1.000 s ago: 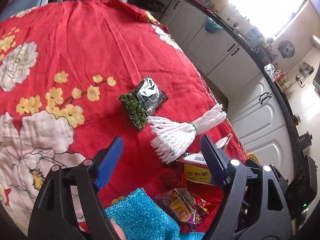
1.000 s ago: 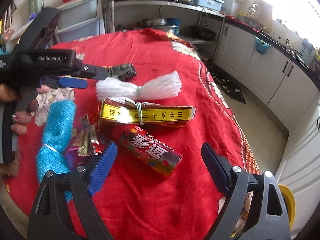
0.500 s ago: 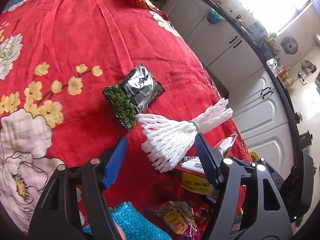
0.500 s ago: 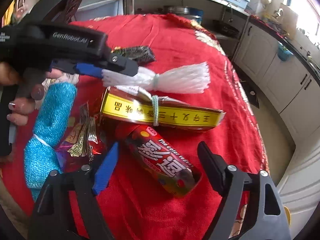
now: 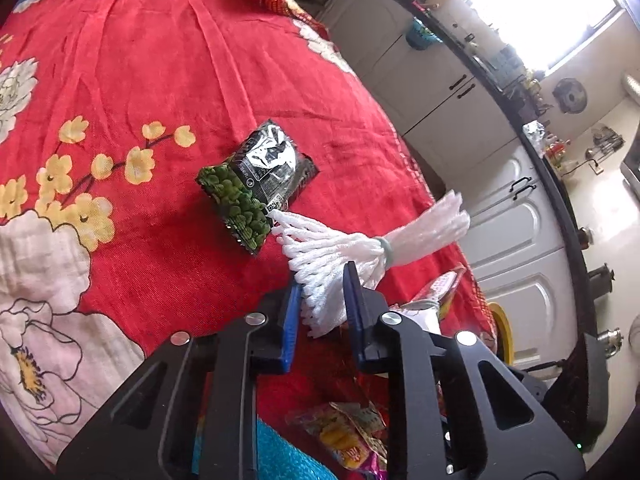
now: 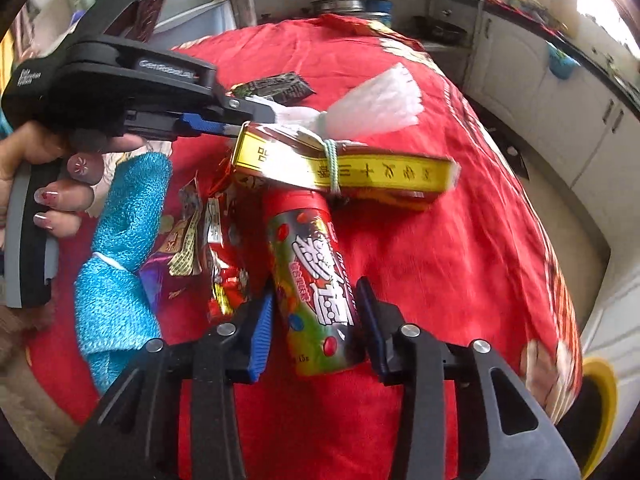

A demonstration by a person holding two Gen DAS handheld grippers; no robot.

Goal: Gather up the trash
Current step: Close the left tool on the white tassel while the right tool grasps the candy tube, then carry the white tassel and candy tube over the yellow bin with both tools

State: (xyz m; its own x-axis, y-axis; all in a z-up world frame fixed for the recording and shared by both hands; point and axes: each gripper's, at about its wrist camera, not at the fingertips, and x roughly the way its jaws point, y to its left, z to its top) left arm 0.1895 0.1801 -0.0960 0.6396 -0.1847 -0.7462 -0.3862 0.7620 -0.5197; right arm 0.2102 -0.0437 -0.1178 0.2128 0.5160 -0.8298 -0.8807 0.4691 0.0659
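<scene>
Kitchen cabinets (image 5: 460, 120) ring a table under a red floral cloth (image 5: 168, 52). Nearest the right-hand edge, the right gripper (image 6: 316, 320) is closing, its blue pads against the sides of a red candy tube (image 6: 316, 276). Just past the tube lies a yellow flattened box (image 6: 372, 168) bound by a band, with a blue net bundle (image 6: 120, 256) and small wrappers (image 6: 192, 236) beside it. Farther in, the left gripper (image 5: 320, 300) is closing on a white foam net (image 5: 340, 256), whose strands touch a green pea packet (image 5: 256, 184).
</scene>
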